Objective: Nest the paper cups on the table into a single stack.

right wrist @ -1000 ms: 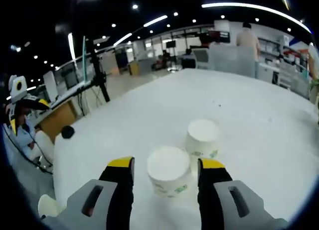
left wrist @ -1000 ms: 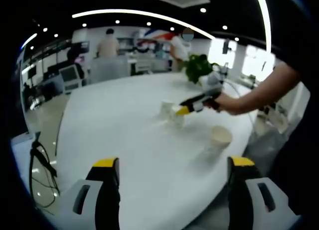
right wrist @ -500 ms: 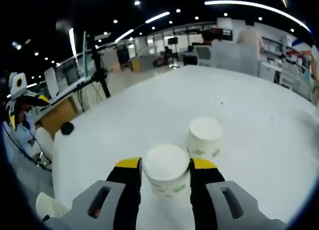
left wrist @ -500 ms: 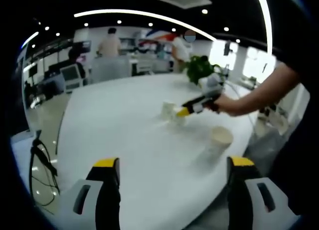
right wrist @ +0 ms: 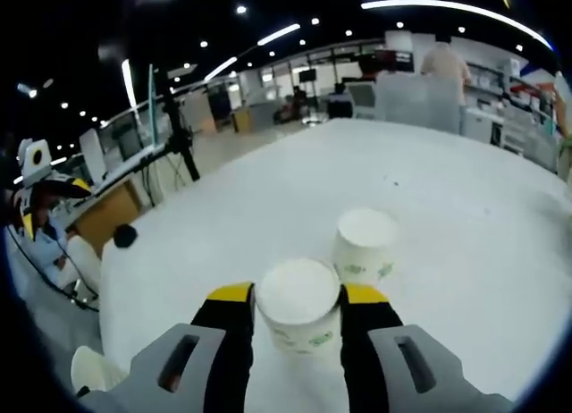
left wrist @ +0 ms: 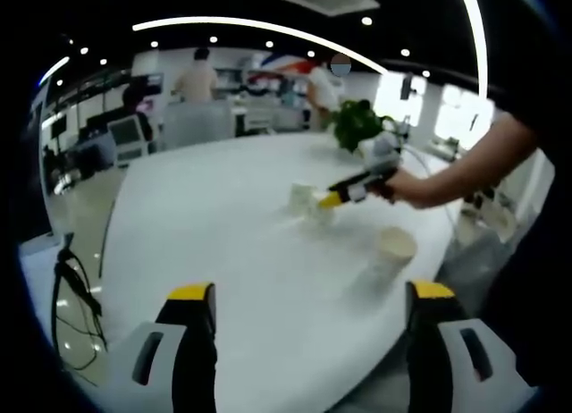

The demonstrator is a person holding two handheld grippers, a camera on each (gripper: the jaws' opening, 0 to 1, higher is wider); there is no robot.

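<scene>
My right gripper (right wrist: 299, 294) is shut on a white paper cup (right wrist: 298, 316) with green print that stands on the white table (right wrist: 447, 189). A second cup (right wrist: 365, 243) stands just behind it to the right, close but apart. A third cup (right wrist: 89, 370) shows at the lower left by the table's edge. In the left gripper view that third cup (left wrist: 396, 246) stands upright with its mouth up near the right edge, and a hand holds the right gripper (left wrist: 350, 191) at the pair of cups (left wrist: 304, 198). My left gripper (left wrist: 311, 292) hangs open over the table's near part with nothing between its fingers.
A potted plant (left wrist: 356, 122) stands on the table beyond the cups. A small black object (right wrist: 125, 237) lies near the table's left edge. A tripod stand (right wrist: 174, 136) and desks stand beyond it, cables (left wrist: 76, 297) lie on the floor, and people (left wrist: 197, 78) stand far back.
One second ago my right gripper stood open around the near cup; it has since shut on it. The left gripper and the other cups have stayed put.
</scene>
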